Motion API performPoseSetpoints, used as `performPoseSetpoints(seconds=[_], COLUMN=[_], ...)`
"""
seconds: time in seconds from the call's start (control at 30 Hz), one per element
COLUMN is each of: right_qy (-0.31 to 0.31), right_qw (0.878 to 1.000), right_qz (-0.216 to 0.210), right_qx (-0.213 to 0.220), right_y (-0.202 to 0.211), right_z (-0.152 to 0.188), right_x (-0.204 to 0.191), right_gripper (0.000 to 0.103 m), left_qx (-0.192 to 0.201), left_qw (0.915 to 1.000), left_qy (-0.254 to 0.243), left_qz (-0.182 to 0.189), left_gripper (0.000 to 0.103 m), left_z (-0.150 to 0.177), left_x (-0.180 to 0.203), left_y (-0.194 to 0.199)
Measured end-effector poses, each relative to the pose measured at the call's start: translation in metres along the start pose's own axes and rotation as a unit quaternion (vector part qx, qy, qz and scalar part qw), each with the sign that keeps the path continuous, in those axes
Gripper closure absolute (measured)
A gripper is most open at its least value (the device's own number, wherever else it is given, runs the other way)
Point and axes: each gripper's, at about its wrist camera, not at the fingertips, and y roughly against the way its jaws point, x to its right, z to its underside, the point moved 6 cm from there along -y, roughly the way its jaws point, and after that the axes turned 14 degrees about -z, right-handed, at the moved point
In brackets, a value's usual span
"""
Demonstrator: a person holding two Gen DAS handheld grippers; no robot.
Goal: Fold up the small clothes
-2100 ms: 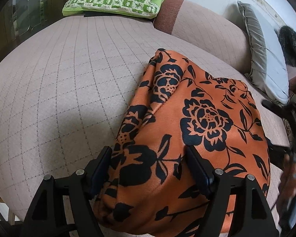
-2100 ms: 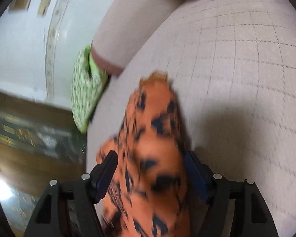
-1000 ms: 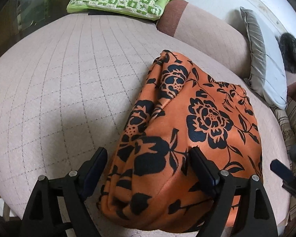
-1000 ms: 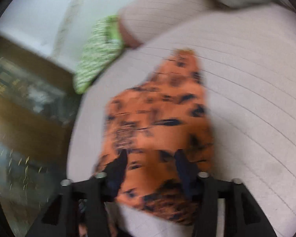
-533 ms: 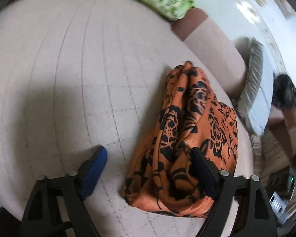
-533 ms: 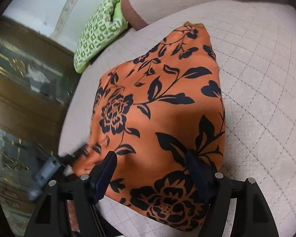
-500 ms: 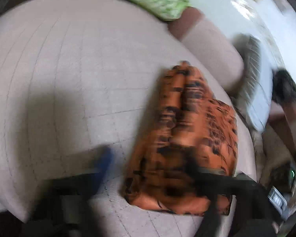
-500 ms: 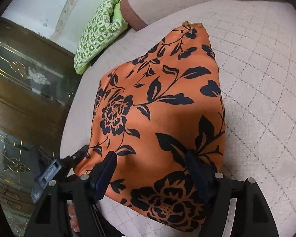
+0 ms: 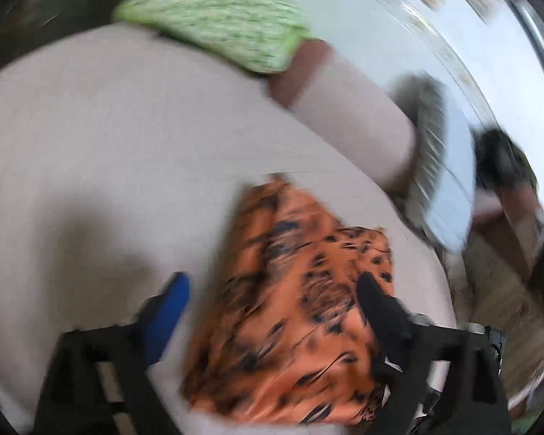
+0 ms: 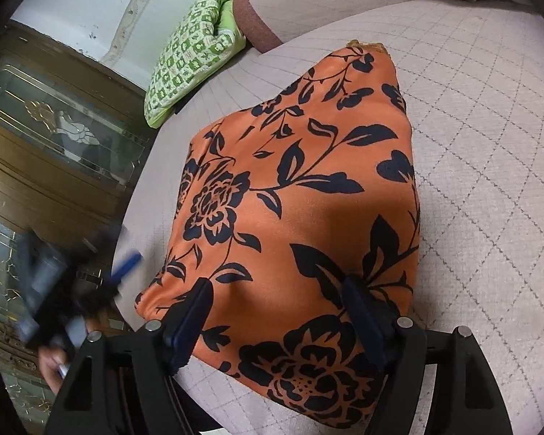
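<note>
An orange cloth with a black flower print (image 10: 301,195) lies folded on the beige quilted cushion (image 10: 489,152). My right gripper (image 10: 279,308) hovers over the cloth's near edge. Its jaws are opening, the fabric lies under the gap, and the pads (image 10: 196,308) do not press on it. The left wrist view is blurred by motion. There my left gripper (image 9: 272,304) stands above the cloth (image 9: 301,311), jaws opening wide, with nothing held. The left gripper (image 10: 123,264) also shows as a blur off the cloth's left edge in the right wrist view.
A green checked pillow (image 10: 192,54) lies at the far end of the cushion, beside a brown and beige backrest (image 9: 344,108). A grey pillow (image 9: 442,181) leans at the right. A wooden cabinet with glass panels (image 10: 54,145) stands past the cushion's left edge.
My left gripper has lifted away from the cloth, so the cloth looks smaller and further off. The right gripper has barely moved and stays over the cloth's near edge.
</note>
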Motion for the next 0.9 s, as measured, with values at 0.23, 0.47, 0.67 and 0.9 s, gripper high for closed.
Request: performPoseSetpoints(seconds=[0.23, 0.47, 0.67, 0.9], right_qy=[0.006, 0.007, -0.004, -0.048], right_qw=[1.000, 1.000, 1.000, 0.999], right_qz=[-0.011, -0.005, -0.016, -0.017], right_qx=[-0.001, -0.009, 0.025, -0.008], right_y=[0.001, 0.000, 0.026, 0.002], right_z=[0.003, 0.003, 0.000, 0.024], right_x=[-0.002, -0.002, -0.024, -0.009], right_gripper=[0.024, 0.024, 0.024, 0.025], left_qx=[-0.133, -0.117, -0.041, -0.093], left_qw=[0.9907, 0.9917, 0.9991, 0.9891], left_qy=[0.023, 0.047, -0.013, -0.027], left_qz=[-0.012, 0.027, 0.001, -0.111], left_gripper=[0.062, 0.058, 0.054, 0.043], left_z=[0.004, 0.000, 0.001, 0.041], left_x=[-0.014, -0.032, -0.040, -0.073], left_y=[-0.109, -0.100, -0.003, -0.003])
